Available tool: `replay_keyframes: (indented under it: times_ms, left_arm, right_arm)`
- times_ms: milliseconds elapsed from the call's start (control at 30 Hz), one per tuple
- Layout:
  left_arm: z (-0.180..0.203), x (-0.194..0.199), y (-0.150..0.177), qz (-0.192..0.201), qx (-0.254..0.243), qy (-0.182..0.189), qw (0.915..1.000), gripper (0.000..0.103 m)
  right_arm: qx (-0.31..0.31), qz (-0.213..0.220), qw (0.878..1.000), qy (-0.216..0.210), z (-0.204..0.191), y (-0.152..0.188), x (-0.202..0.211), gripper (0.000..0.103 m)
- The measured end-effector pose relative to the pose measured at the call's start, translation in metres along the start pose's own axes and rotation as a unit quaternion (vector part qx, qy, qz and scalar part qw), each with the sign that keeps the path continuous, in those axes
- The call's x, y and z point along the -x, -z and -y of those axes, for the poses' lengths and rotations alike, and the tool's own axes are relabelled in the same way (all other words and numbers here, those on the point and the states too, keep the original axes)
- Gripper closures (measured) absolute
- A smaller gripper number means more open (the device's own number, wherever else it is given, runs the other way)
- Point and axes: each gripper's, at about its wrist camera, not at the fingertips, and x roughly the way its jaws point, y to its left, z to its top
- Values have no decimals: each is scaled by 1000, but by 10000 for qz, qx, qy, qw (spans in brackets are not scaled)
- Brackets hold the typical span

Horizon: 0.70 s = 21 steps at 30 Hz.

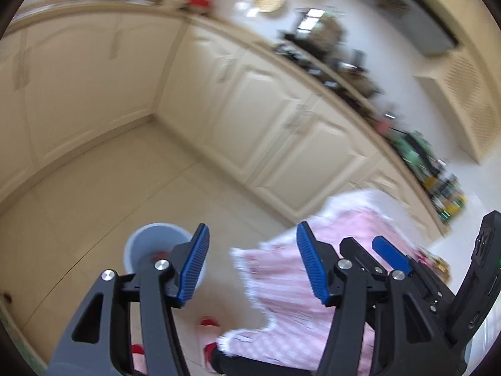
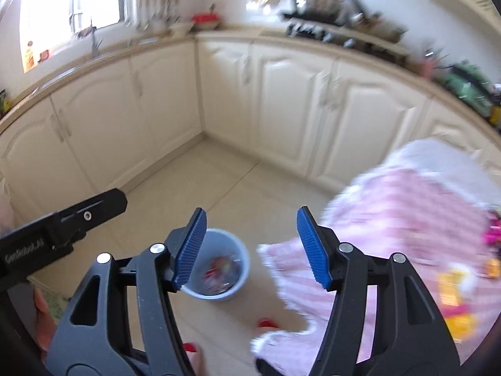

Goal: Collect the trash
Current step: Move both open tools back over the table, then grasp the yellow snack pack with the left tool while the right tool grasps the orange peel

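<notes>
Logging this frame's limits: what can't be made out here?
- Contents of the bin: right wrist view, blurred; left wrist view, a left tongs finger covers part of it.
- Wrappers on the pink tablecloth: right wrist view, smeared, cut by the edge.
- Countertop items: both views, motion blur.
- Right tongs: open, holding nothing.

I read 1 marking only: "GenRobot.AI" in pale letters on the black body of the left tool [image 2: 62, 228], at the left edge of my right wrist view. The yellow packets [image 2: 454, 294] on the pink cloth show print, but blur keeps me from reading it. My left wrist view gives me no legible text.
</notes>
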Motion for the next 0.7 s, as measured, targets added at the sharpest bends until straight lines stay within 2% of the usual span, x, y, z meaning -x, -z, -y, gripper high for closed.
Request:
replay_keyframes:
  times_ms: [167, 300, 400, 500, 600, 700]
  left_arm:
    - [89, 7, 22, -191, -695, 711, 9949, 43]
    - [159, 0, 50, -578, -1303, 1196, 9825, 43]
    - [198, -15, 73, -877, -1637, 1350, 9733, 43]
    - [219, -23, 97, -1112, -1952, 1412, 9642, 43]
    - [241, -36, 118, -1325, -2252, 1372, 9554, 43]
    - [253, -55, 131, -1452, -2448, 1133, 9519, 43]
  right_arm:
    - [-304, 341, 9972, 589, 70, 19, 77, 41]
    - [-617, 460, 9923, 971, 128, 39, 114, 39]
    - [-925, 447, 9876, 1185, 169, 62, 130, 39]
    - [-1239, 355, 9829, 1313, 205, 86, 137, 38]
    - [-1449, 254, 9794, 1380, 229, 106, 141, 38]
    - [-1686, 143, 9777, 1241, 247, 120, 140, 38]
